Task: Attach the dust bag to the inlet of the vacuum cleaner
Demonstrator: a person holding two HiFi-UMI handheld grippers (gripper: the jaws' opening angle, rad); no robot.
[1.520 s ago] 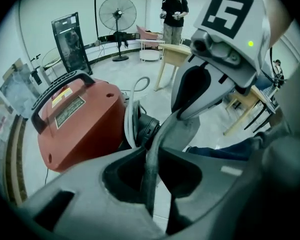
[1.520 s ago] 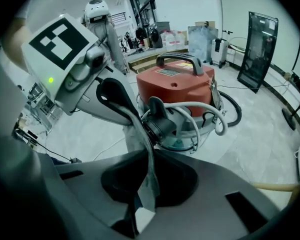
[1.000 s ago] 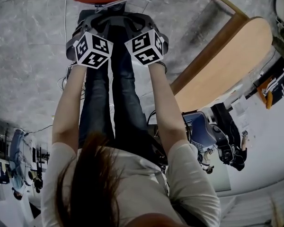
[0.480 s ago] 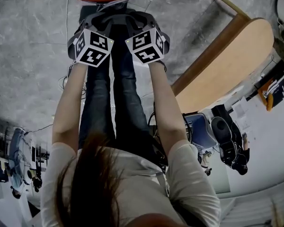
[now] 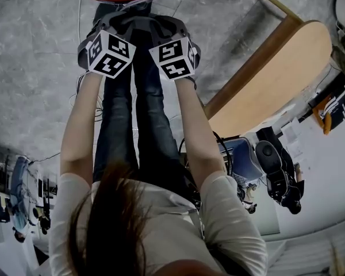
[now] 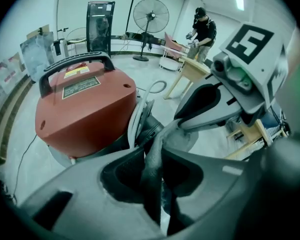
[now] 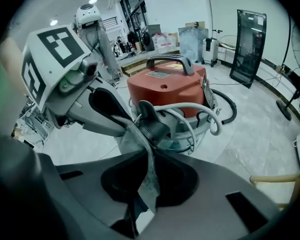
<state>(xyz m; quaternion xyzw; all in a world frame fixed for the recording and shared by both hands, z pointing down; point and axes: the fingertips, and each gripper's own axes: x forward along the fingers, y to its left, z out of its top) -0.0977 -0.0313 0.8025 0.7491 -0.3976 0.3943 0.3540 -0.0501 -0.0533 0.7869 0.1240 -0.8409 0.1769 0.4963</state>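
1. The left gripper (image 6: 157, 145) has a thick fold of the bag (image 6: 151, 180) between its fingers (image 6: 115, 160). Its jaws have just been easing apart, but the gap is narrow and the cloth fills it, touching both sides.
2. The right gripper (image 7: 150, 153) is pinched close on a thinner strip of the same bag. The strip comes out past its fingertips as a flat grey band.
3. From each pair of fingers the cloth runs forward and slightly up to the inlet (image 7: 153, 129), a black round port just beyond the fingertips. The bag is bunched against that port. I cannot tell whether it is seated over it.
4. The vacuum (image 7: 167, 90), a red drum with a black handle, stands on the floor (image 5: 34, 50) behind the inlet, farther ahead of both sets of fingertips.
5. A grey hose (image 7: 192, 116) loops across the drum's front, ahead and to the right of the right fingers.
6. The two grippers sit close side by side, both tilted down toward the inlet. Seen from above, the left cube (image 5: 108, 53) and right cube (image 5: 173, 58) are about level, near each other but apart.
7. A wooden table (image 5: 276, 73) stands well off to the right of the right gripper.
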